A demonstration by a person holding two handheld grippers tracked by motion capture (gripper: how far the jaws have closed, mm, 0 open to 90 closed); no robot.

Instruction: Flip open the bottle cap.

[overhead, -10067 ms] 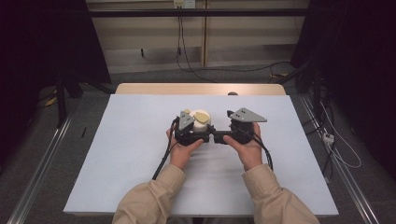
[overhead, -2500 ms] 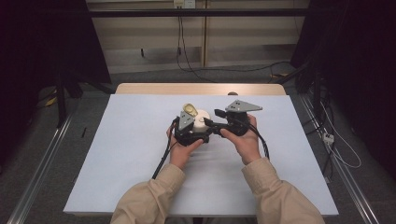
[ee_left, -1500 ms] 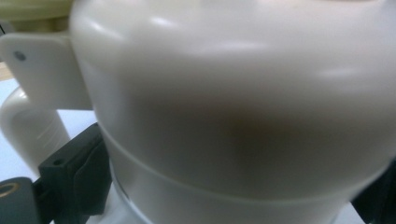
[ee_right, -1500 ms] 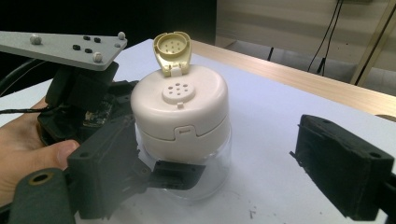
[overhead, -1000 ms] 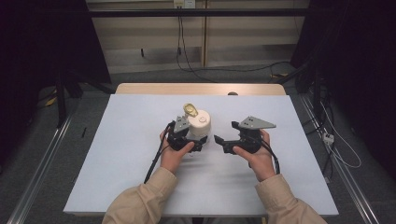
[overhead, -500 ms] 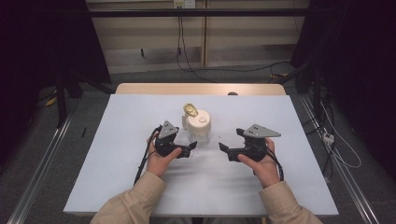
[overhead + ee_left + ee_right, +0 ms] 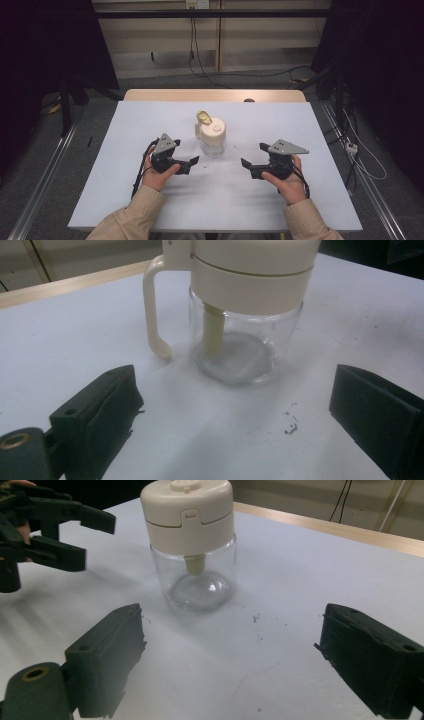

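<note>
A clear glass jar (image 7: 212, 135) with a cream lid, a side handle and a flipped-up yellowish flap (image 7: 203, 118) stands upright on the white table (image 7: 140, 120), untouched. My left gripper (image 7: 192, 165) is open a short way to the jar's left and nearer the person. My right gripper (image 7: 247, 169) is open at the jar's right. In the left gripper view the jar (image 7: 247, 305) stands beyond the spread jaws of the left gripper (image 7: 232, 405). In the right gripper view the jar (image 7: 192, 545) stands ahead of the right gripper (image 7: 230, 640), and the left gripper (image 7: 95, 542) shows at top left.
Small dark crumbs (image 7: 290, 427) lie on the table close to the jar, and in the right gripper view such crumbs (image 7: 255, 618) are scattered to its right. A wooden strip (image 7: 215, 95) runs along the table's far edge. Cables (image 7: 240, 75) lie on the floor behind.
Both grippers were together at the jar, with the left one on it. They have let go, opened and drawn back and apart toward the person. The jar stands alone.
</note>
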